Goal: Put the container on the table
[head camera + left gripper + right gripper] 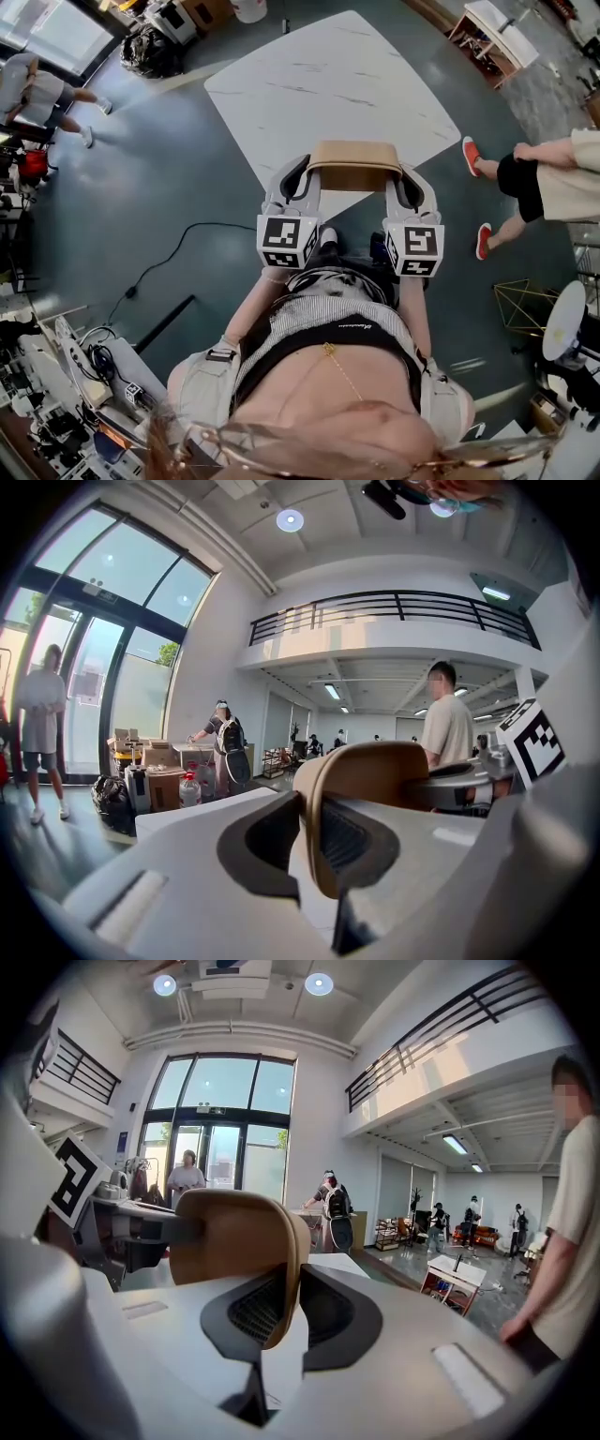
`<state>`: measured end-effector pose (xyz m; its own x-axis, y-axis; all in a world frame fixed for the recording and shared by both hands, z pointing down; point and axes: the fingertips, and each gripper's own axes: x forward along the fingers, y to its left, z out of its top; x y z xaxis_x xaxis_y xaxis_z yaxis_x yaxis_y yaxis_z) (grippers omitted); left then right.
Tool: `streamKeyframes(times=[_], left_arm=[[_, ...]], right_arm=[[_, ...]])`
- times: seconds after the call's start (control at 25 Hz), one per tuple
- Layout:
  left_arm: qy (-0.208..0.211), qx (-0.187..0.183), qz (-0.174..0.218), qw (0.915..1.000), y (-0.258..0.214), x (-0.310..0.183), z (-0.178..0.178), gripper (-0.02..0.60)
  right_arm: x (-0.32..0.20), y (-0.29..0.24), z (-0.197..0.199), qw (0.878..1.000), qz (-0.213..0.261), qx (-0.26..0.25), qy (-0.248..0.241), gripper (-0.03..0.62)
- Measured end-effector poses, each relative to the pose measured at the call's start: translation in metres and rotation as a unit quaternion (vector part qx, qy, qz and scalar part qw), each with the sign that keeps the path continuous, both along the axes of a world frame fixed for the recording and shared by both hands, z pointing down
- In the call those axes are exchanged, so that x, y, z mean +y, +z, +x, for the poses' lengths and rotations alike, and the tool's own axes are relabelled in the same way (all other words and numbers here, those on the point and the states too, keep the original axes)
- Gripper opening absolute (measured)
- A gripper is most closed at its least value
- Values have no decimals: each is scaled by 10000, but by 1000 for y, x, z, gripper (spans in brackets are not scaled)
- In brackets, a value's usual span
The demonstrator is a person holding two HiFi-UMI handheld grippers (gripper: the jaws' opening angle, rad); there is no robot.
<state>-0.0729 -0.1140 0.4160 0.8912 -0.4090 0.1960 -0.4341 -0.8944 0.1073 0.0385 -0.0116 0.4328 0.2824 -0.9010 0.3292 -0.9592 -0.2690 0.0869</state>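
Note:
A tan, open-topped container hangs in the air between both grippers, just over the near edge of the white marble-pattern table. My left gripper is shut on the container's left rim, the thin wall pinched between its dark pads. My right gripper is shut on the right rim in the same way. In each gripper view the container fills the middle and the opposite gripper shows beyond it.
A person in red shoes stands close on the right of the table. Another person walks at the far left. A black cable lies on the dark floor. Boxes and a black bag sit beyond the table's far corner.

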Motion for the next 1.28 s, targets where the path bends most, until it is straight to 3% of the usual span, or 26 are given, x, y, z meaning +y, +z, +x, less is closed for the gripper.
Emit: streamKeyframes(times=[0.2, 0.48, 1.08, 1.28], left_arm=[[-213, -49, -22, 9998, 6, -10, 6, 37], [-879, -157, -43, 9960, 7, -29, 18, 37], [-1749, -188, -21, 9844, 2, -7, 132, 37], [-2138, -157, -106, 9767, 2, 8, 153, 37]], right_arm=[[-16, 6, 11, 9998, -45, -36, -215, 63], [-48, 7, 33, 9962, -35, -114, -864, 64], [-52, 2, 161, 9852, -16, -118, -1709, 61], [-50, 4, 186, 9782, -81, -152, -2069, 60]])
